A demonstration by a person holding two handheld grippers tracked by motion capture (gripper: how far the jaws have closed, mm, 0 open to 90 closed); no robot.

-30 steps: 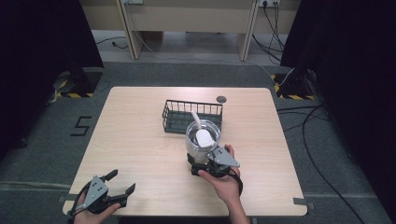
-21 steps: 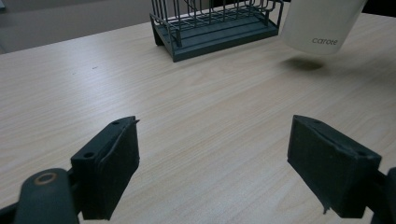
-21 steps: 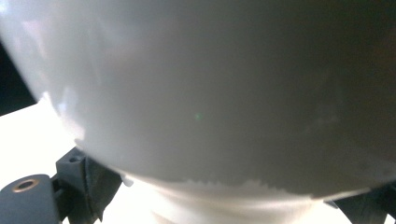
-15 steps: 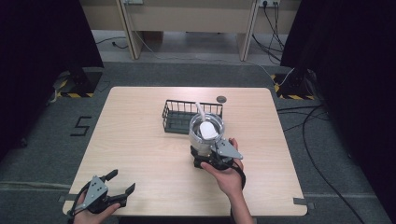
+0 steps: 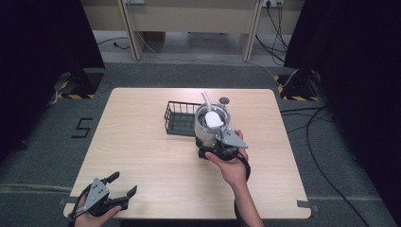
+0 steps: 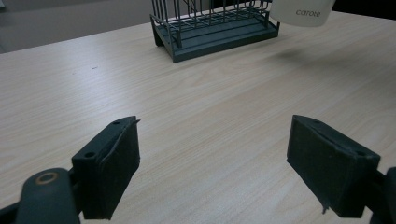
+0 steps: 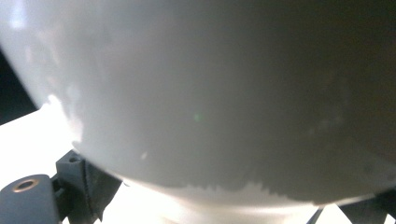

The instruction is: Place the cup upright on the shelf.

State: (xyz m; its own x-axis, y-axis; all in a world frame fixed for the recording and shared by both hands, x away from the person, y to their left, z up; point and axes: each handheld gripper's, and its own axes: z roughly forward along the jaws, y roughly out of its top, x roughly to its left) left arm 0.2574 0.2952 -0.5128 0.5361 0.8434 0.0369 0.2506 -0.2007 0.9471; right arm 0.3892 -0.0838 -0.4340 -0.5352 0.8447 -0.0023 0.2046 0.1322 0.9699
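Pale wooden table (image 5: 142, 142) carries a wire basket (image 5: 179, 118) just beyond the white pot (image 5: 212, 124) gripped by the right claw (image 5: 220, 146), while the left claw (image 5: 116, 194) rests wide, far off.

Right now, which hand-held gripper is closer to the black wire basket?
Right. The right hand-held gripper sits just beside the basket; the left hand-held gripper is far away at the table's near corner.

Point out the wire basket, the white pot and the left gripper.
wire basket (image 5: 178, 118): high view, on its dark floor.
white pot (image 5: 207, 133): high view, on its outer wall.
left gripper (image 5: 122, 186): high view, midway between its open fingertips.
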